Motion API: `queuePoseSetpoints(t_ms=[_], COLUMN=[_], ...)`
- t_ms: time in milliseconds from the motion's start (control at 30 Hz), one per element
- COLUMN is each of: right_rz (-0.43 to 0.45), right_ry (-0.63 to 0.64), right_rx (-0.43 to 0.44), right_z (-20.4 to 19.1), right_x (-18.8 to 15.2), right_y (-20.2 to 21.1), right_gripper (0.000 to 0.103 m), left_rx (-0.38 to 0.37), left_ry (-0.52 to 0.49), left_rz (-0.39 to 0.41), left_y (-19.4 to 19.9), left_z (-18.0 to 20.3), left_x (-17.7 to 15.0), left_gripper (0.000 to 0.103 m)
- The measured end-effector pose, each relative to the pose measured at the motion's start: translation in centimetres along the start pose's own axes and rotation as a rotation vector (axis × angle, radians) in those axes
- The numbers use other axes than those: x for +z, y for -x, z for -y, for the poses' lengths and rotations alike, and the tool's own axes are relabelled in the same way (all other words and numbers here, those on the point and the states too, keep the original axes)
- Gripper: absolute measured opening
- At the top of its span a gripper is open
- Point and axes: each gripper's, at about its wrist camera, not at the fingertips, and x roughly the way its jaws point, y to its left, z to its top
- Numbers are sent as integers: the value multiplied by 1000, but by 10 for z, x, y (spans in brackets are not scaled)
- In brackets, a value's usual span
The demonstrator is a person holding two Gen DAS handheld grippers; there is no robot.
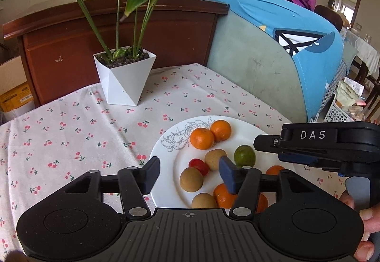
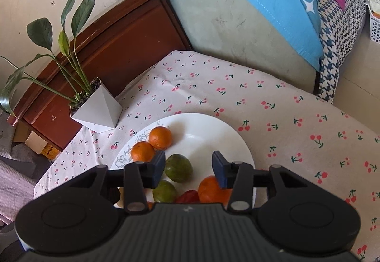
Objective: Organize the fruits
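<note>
A white plate [image 1: 166, 160] with a line-drawn flower sits on the cherry-print tablecloth and holds mixed fruit: two oranges [image 1: 201, 138] at its far side, a green fruit [image 1: 244, 156], a small red fruit [image 1: 199, 166], brown round fruits [image 1: 191, 179] and more oranges [image 1: 223, 195] near me. My left gripper [image 1: 190, 176] is open and empty, low over the plate's near side, its fingers either side of the brown fruits. My right gripper [image 2: 187, 171] is open and empty above the plate [image 2: 213, 129], over a green fruit [image 2: 178, 167]; an orange [image 2: 211, 189] lies by its right finger. Its body [image 1: 332, 143] shows at right in the left view.
A white angular pot with a leafy plant [image 1: 124, 77] stands on the table's far left. A wooden cabinet [image 1: 118, 36] and a grey-green sofa with a blue cloth [image 1: 273, 31] lie behind the table. The tablecloth [image 2: 296, 119] stretches right of the plate.
</note>
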Motion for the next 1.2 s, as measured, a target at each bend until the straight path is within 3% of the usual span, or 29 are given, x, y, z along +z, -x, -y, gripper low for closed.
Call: queuePoseSetpoints(t_ms=[67, 133, 167, 500, 633, 700, 833, 1200], right_rz=[8, 11, 12, 53, 80, 85, 85, 45], right_ry=[9, 27, 34, -1, -40, -58, -63, 51], right_rx=[-7, -24, -37, -87, -105, -124, -159, -254], right_z=[-2, -6, -8, -10, -6, -4, -2, -16], right_x=[1, 2, 2, 4, 4, 2, -9, -50], right_y=[3, 5, 6, 27, 42, 49, 62, 78], right_gripper=[51, 58, 63, 76, 80, 87, 88, 93], left_rx=[-2, 5, 9, 45, 53, 69, 100, 195], left_ry=[-14, -16, -15, -15, 2, 7, 22, 51], left_rz=[7, 3, 6, -40, -59, -75, -92, -169], left_y=[3, 4, 5, 14, 21, 24, 30, 37], left_z=[3, 4, 5, 10, 6, 4, 0, -11], left_x=[2, 3, 4, 6, 7, 7, 6, -12], left_gripper=[57, 72, 74, 92, 93, 95, 95, 96])
